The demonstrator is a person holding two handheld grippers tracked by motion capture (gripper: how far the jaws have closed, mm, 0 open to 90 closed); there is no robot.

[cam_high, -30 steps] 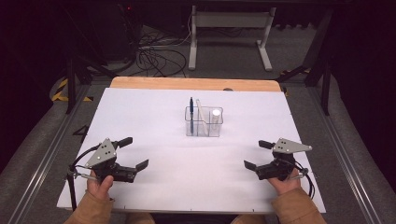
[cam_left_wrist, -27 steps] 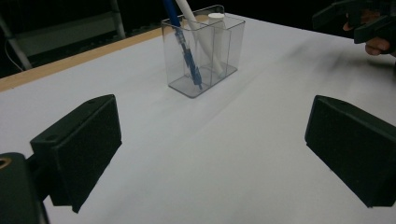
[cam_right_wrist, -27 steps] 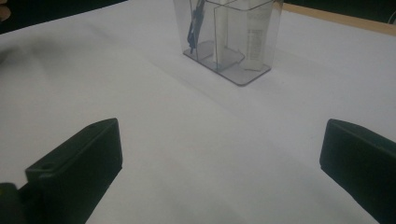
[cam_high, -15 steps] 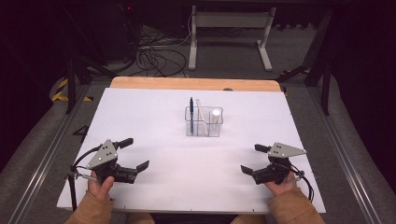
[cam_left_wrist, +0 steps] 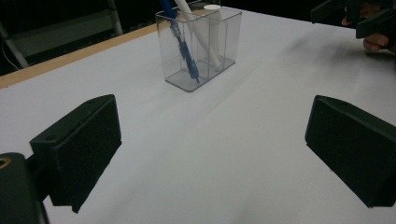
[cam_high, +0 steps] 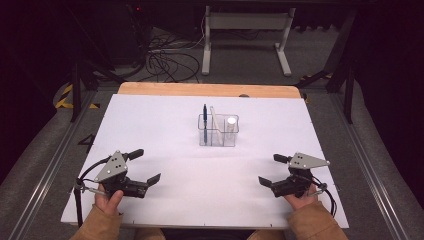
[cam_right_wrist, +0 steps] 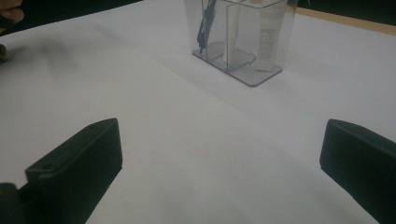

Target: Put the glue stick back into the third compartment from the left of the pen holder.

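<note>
**Holding both grippers wide, either side of the pen holder**

Starting at the left, we hold the left gripper [cam_high: 146,174] low over the near-left part of the white table [cam_high: 150,125], our left hand [cam_high: 107,197] wrapped around its body and a cable trailing off behind it. Its jaws stand well apart with nothing between them; in the left gripper view they frame bare white tabletop [cam_left_wrist: 210,154].

Toward the middle, farther from us, we see the clear plastic holder [cam_high: 218,131] standing upright on the table, well apart from both grippers. It is split into compartments. A blue pen [cam_high: 204,122] leans in the left compartment, a white stick [cam_high: 216,125] slants just beside it, and a white capped tube [cam_high: 230,127] stands in the right compartment. In the left gripper view the holder [cam_left_wrist: 198,46] sits ahead of the jaws, with the pen [cam_left_wrist: 184,46] clearly blue.

At the right, we hold the right gripper [cam_high: 272,172] over the near-right part of the table, our right hand [cam_high: 300,197] gripping it from below. Its jaws too are spread wide and empty. In the right gripper view the holder [cam_right_wrist: 243,37] stands far ahead, beyond open tabletop.
</note>
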